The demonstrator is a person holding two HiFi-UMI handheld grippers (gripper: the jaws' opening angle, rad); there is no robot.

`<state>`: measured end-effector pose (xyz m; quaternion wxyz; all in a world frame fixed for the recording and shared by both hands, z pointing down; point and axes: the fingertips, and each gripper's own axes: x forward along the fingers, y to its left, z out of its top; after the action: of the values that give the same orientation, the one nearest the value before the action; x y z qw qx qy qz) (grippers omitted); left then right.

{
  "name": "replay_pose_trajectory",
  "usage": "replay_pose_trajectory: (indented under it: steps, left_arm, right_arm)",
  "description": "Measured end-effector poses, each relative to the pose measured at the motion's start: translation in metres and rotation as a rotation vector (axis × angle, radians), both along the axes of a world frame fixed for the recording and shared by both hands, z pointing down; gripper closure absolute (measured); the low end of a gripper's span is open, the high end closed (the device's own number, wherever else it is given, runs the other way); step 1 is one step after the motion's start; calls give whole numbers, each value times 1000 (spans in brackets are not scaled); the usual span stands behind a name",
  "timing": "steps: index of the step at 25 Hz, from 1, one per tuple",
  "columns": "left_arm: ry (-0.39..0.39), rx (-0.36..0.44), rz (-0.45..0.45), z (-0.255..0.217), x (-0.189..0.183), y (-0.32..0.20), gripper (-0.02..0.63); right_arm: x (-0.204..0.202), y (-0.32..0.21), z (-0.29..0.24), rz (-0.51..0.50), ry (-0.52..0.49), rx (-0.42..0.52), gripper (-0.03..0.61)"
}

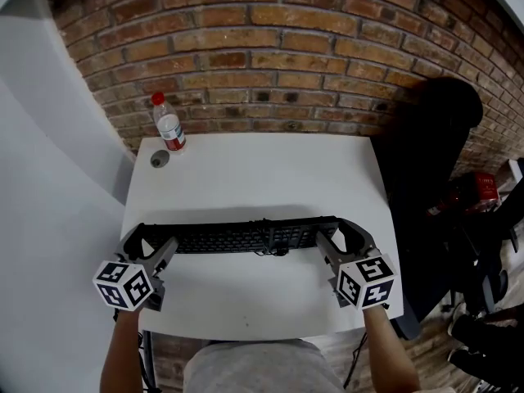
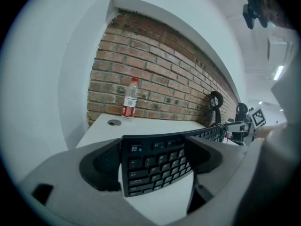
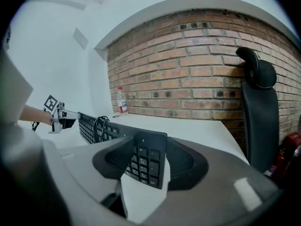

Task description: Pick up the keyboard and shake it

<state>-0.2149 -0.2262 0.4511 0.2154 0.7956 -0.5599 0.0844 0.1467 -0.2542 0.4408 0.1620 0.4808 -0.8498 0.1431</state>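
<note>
A long black keyboard (image 1: 237, 237) stretches across the near part of the white table (image 1: 262, 178), tipped so its keys face me, with a coiled black cable (image 1: 270, 250) at its middle. My left gripper (image 1: 143, 240) is shut on its left end: in the left gripper view both pads sit against the keyboard (image 2: 155, 166) at its front and back edges. The right gripper (image 1: 344, 236) is shut on the right end, where the number keys (image 3: 143, 164) fill the gap between the pads. Whether the keyboard touches the table I cannot tell.
A water bottle (image 1: 169, 123) with a red cap stands at the table's far left corner, a grey round cable hole (image 1: 159, 160) beside it. A brick wall runs behind. A black office chair (image 1: 434, 137) stands right of the table, with red items (image 1: 483, 188) beyond it.
</note>
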Motion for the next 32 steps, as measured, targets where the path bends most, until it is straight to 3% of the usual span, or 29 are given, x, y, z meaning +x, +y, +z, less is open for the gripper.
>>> replay_pose_trajectory:
  steps: [18, 32]
  left_arm:
    - [-5, 7, -33, 2, 10, 37, 206]
    - [-26, 12, 37, 1, 11, 60, 204]
  right_arm:
    - [8, 22, 2, -29, 12, 31, 359]
    - [9, 52, 0, 40, 61, 53, 354]
